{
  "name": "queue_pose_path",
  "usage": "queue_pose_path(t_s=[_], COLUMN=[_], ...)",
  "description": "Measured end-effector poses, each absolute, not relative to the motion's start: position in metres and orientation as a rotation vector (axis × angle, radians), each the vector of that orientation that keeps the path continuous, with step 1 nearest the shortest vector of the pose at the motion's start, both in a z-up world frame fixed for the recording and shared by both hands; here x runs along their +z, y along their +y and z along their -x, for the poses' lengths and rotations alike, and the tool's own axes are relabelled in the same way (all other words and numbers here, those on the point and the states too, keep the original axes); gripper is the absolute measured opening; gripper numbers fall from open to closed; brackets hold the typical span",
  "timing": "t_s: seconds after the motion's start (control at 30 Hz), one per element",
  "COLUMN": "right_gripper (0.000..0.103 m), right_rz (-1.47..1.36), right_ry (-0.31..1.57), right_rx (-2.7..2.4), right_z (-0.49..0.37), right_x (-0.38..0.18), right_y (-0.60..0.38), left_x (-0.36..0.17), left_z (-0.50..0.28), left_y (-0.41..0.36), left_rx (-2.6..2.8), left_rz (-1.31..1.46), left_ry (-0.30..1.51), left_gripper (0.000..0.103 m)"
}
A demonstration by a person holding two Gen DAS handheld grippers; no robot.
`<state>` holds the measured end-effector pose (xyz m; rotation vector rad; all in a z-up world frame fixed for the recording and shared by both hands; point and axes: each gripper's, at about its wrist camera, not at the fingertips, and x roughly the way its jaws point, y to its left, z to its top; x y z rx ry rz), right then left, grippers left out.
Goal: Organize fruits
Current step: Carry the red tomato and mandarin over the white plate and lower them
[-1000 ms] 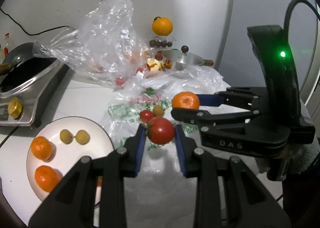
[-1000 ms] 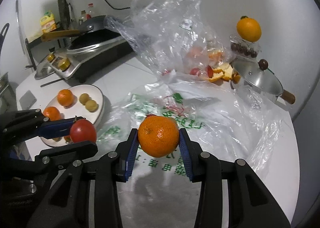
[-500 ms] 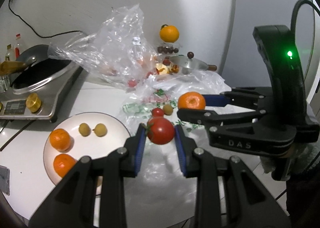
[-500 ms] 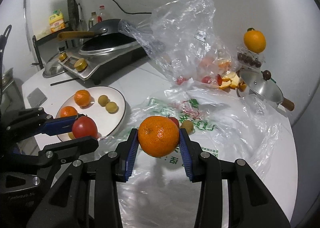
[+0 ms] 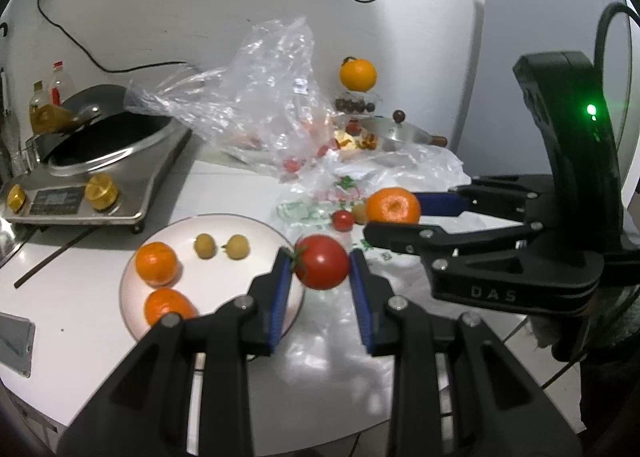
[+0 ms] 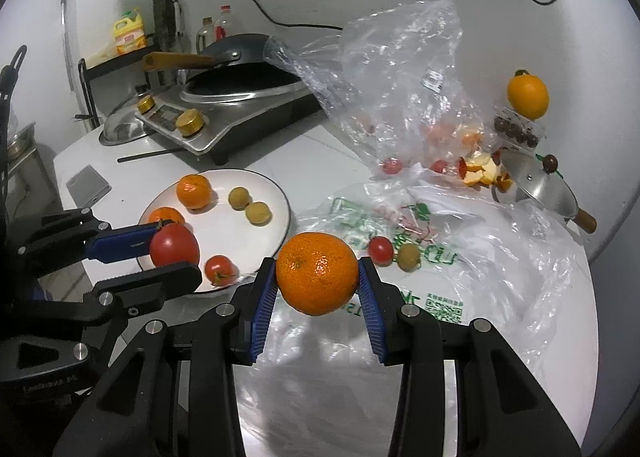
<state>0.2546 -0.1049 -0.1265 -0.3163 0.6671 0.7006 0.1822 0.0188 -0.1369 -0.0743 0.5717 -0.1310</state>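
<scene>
Right wrist view: the right gripper [image 6: 318,287] is clamping a tangerine [image 6: 317,273] and the left gripper [image 6: 170,255] a tomato [image 6: 174,245], both hovering by the half-filled white plate [image 6: 276,193]. A cherry tomato [image 6: 380,250] and small green fruit [image 6: 408,255] are waiting on the plastic bag [image 6: 440,257] across the tabletop [image 6: 304,149].

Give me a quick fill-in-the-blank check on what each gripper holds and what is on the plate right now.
1. The left gripper is shut on a red ____.
2. The right gripper is shut on an orange ____.
3. The white plate holds two tangerines, one small tomato and ____ small yellow-green fruits.
4. A small tomato and a yellow-green fruit lie on the printed plastic ____.

Missing words: tomato; tangerine; two; bag
</scene>
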Motion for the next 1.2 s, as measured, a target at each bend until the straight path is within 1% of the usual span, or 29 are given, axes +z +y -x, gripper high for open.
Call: queue_pose_path(t_s=[0.57,0.87,1.2], right_gripper=[0.043,0.043,0.043], right_rz=[0.366,0.371,0.356], right_ry=[0.665,0.674,0.706], right_rx=[0.743,0.758,0.76], right_z=[-0.237,-0.241,-0.259], right_x=[-0.126,-0.129,-0.142], right_y=[-0.066,-0.056,-0.056], left_x=[-0.14,-0.146,-0.166], left_z=[-0.162,-0.177,-0.206], left_y=[0.068,0.09,0.087], left_rx=[-0.055,-0.034,-0.044], left_rz=[0.087,0.084,0.063], left_ry=[0.549,0.555,0.616], left_gripper=[0.03,0.03,0.03])
